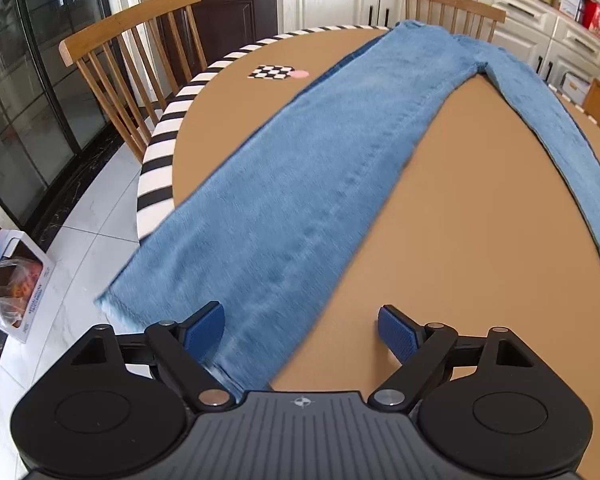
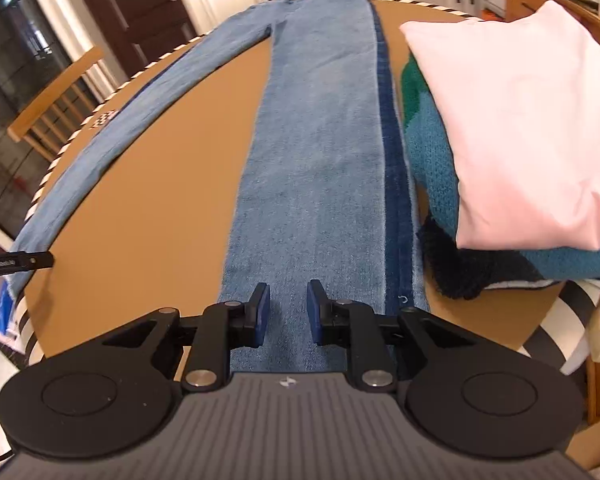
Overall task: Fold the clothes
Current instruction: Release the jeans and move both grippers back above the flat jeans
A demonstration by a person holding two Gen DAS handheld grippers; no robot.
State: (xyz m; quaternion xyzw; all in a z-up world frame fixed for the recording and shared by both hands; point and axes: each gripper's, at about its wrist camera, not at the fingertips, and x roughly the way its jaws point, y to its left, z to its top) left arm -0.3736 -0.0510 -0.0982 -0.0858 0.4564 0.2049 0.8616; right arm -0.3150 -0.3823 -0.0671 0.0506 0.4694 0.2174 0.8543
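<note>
A pair of light blue jeans (image 1: pixel 300 184) lies flat on the round brown table (image 1: pixel 480 220), legs spread in a V, waist at the far edge. My left gripper (image 1: pixel 300 330) is wide open over the hem of one leg, which hangs past the table's left edge. In the right wrist view the other leg (image 2: pixel 320 152) runs straight away from me. My right gripper (image 2: pixel 288 316) hovers over its hem, jaws partly open with a narrow gap, holding nothing.
A stack of folded clothes, a pink one (image 2: pixel 520 128) on a teal knit (image 2: pixel 440 168), sits right of the jeans. A checkerboard marker (image 1: pixel 271 72) lies far left. Wooden chairs (image 1: pixel 132 60) stand around the table. A box (image 1: pixel 12 280) stands on the floor at left.
</note>
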